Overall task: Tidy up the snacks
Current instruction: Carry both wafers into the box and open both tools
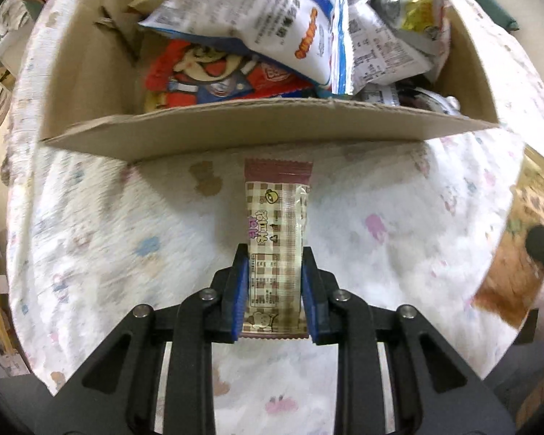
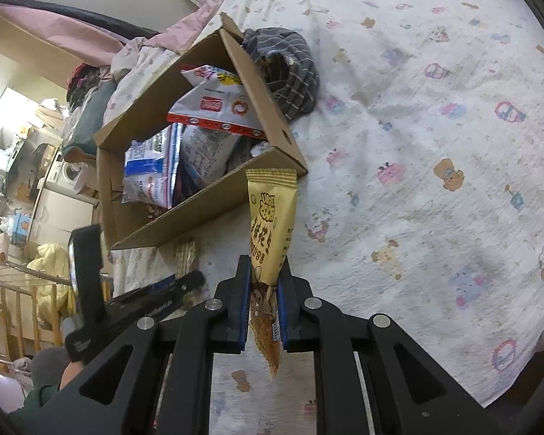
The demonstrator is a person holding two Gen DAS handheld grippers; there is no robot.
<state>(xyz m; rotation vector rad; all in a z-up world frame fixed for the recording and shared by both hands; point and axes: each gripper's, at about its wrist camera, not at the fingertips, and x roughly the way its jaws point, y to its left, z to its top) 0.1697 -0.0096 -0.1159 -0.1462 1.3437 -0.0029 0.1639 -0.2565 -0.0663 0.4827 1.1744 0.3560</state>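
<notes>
left gripper (image 1: 275,282) pinching checked brown snack bar (image 1: 277,232) by its lower half, just short of cardboard box (image 1: 264,127) flap at twelve o'clock. could snag on that flap, or slide free of slick wrapper. right gripper (image 2: 264,311) clamped on yellow peanut bar (image 2: 270,224), box at ten o'clock.

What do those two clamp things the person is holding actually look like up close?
Both look alike. The left gripper and the right gripper each have matte black angular arms with cut-out slots, joined by round silver pins. The fingers are flat black plates lined with blue ridged pads. No cables show. Beside the left gripper's body in the right view is a dark sleeve.
</notes>
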